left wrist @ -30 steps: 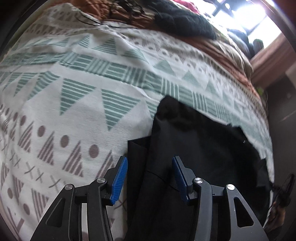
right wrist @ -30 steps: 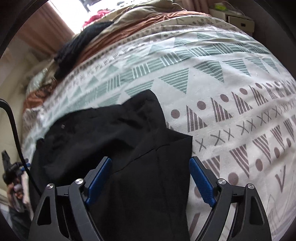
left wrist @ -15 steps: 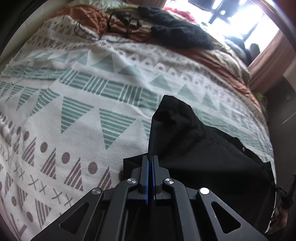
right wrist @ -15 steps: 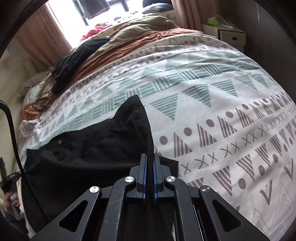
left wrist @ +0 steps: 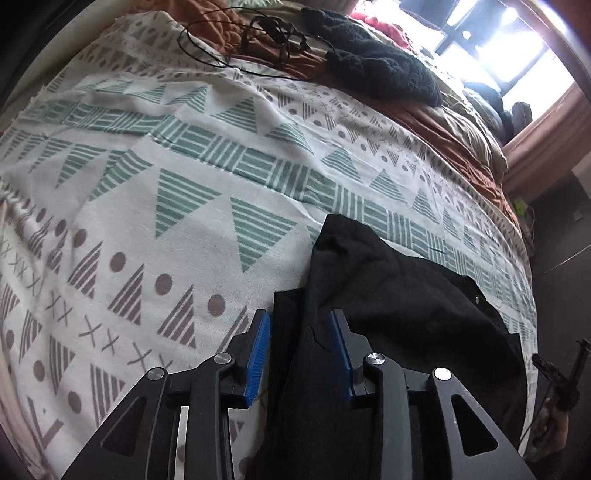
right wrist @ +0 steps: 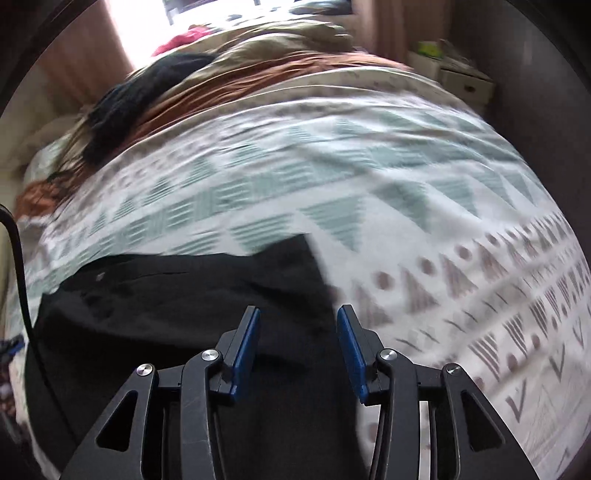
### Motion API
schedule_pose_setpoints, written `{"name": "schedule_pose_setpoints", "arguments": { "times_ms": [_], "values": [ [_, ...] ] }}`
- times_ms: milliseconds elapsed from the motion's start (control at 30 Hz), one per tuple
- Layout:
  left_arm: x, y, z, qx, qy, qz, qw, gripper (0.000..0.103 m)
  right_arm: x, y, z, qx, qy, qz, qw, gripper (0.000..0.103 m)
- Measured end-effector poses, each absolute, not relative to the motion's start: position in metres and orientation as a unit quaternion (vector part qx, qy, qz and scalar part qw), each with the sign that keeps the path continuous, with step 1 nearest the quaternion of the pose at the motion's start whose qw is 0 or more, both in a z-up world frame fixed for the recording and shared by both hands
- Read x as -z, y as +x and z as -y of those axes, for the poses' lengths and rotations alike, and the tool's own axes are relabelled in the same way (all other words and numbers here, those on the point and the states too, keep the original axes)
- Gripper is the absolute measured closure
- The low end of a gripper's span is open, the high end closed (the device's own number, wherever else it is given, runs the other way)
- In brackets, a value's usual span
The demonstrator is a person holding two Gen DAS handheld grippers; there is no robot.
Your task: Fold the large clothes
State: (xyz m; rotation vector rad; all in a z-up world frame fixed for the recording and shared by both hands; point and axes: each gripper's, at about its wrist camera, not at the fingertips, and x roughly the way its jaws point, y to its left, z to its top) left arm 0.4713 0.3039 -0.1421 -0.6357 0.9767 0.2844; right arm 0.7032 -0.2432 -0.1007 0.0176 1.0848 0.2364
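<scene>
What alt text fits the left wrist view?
The left gripper, fingers just opened, hangs over a black garment lying crumpled on a bedspread patterned with triangles. A dark knit and cables lie at the far end.

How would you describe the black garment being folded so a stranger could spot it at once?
Start with the white bedspread patterned in green and brown triangles. At its near edge lies the black garment, smooth woven cloth with a small button. The other dark item, a fuzzy knit, lies far off on rust-coloured bedding.
</scene>
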Motion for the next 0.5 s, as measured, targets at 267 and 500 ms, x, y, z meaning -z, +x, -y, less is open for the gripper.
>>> {"name": "schedule_pose_setpoints", "arguments": {
  "times_ms": [267, 500],
  "values": [
    [0.142, 0.446, -0.299, -0.132, -0.309, -0.457, 0.824, 0.068, 0.124, 0.726, 0.159, -0.182, -0.049, -0.544, 0.818, 0.042],
    [0.153, 0.432, -0.293, -0.127, -0.320, -0.460, 0.819, 0.068, 0.164, 0.736, 0.120, -0.191, -0.098, -0.563, 0.798, 0.050]
  ]
}}
